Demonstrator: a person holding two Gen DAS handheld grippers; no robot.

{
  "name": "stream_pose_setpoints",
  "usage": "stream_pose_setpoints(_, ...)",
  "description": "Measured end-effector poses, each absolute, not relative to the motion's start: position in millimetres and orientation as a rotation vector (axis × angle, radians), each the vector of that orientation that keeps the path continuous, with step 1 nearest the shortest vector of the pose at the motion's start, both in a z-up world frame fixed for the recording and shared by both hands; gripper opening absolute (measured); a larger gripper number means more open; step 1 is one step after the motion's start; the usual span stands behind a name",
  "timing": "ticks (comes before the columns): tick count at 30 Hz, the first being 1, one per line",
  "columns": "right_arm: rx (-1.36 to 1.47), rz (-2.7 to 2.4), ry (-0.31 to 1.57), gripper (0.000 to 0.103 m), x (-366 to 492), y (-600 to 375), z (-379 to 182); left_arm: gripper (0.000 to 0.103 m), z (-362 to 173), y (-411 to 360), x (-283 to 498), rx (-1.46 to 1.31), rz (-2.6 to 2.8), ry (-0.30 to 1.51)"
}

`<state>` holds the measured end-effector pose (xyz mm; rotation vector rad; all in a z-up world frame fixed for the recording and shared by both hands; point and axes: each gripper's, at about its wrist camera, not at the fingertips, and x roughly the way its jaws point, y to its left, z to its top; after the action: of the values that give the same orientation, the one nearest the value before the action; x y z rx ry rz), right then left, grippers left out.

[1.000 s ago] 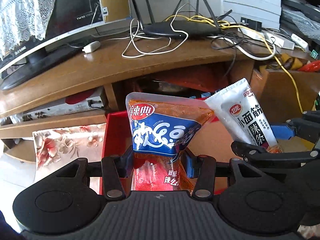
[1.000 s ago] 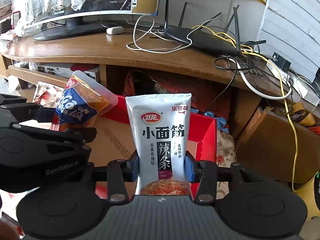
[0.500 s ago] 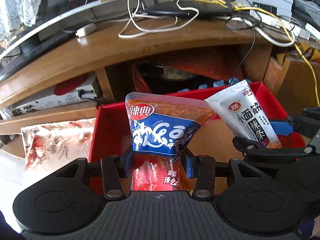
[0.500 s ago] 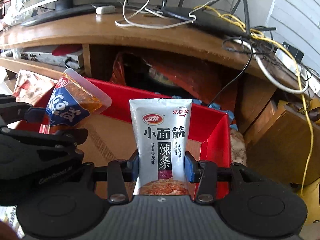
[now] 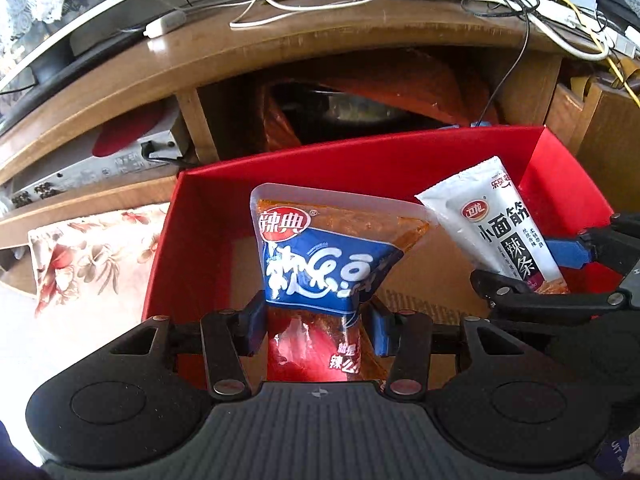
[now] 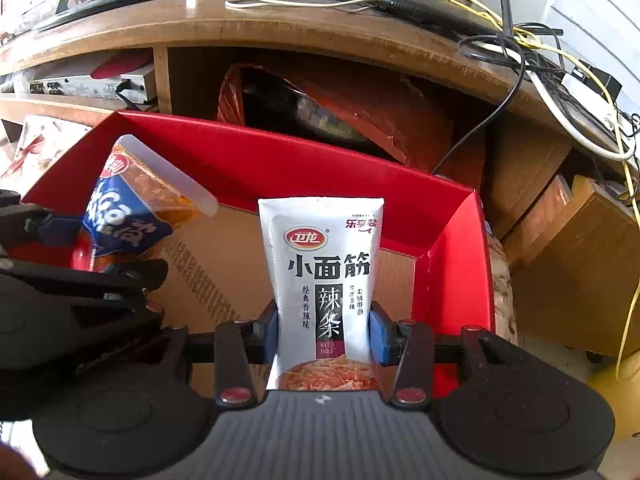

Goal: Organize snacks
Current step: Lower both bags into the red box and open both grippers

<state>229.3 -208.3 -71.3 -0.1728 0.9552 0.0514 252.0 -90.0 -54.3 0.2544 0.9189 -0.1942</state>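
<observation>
The left gripper [image 5: 316, 330] squeezed a blue and orange snack bag [image 5: 324, 264]. The right gripper [image 6: 324, 334] squeezed a white snack bag [image 6: 324, 276]. Both were held side by side over the red box [image 6: 248, 160].

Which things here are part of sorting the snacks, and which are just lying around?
Part of the job:
left gripper, shut on the blue snack pack
right gripper, shut on the white snack pack
red box

Lying about:
router
cables
desk
floral cloth
</observation>
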Motion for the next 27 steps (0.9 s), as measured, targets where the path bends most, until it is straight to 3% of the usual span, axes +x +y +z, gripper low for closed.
stream_pose_setpoints(14, -0.162, 0.032, 0.929, 0.040, 222, -214, -55, 0.081, -44, -82, 250, 0.226, -0.177, 0.909)
stream_pose_setpoints(27, -0.173, 0.036, 0.874, 0.042, 189, -216, -19, 0.087, -7, -74, 223, 0.171, -0.212, 0.858)
